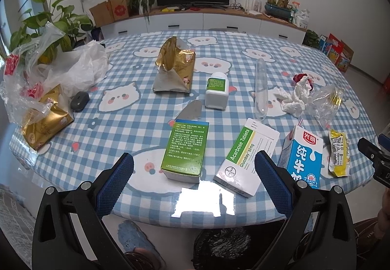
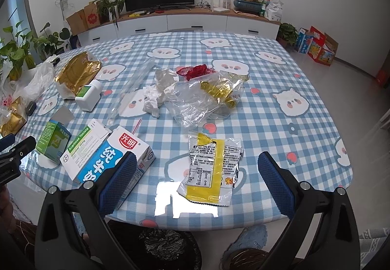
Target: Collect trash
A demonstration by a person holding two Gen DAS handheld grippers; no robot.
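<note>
My left gripper (image 1: 194,164) is open and empty above the table's near edge, in front of a green medicine box (image 1: 186,149) and a white Acarbose box (image 1: 247,156). My right gripper (image 2: 197,165) is open and empty, with a yellow snack wrapper (image 2: 212,171) lying between its fingers and a blue-white milk carton (image 2: 114,160) at its left finger. The carton (image 1: 304,156) and wrapper (image 1: 338,153) also show in the left wrist view. A bin with a black bag (image 2: 168,245) sits below the table edge.
On the checked tablecloth (image 2: 280,104) lie a white pill bottle (image 1: 217,92), gold foil bags (image 1: 174,65), crumpled tissue (image 2: 153,99), clear plastic wrap (image 2: 207,99), red scraps (image 2: 195,70), and plastic bags (image 1: 48,70) at the left. A TV cabinet (image 1: 202,21) stands behind.
</note>
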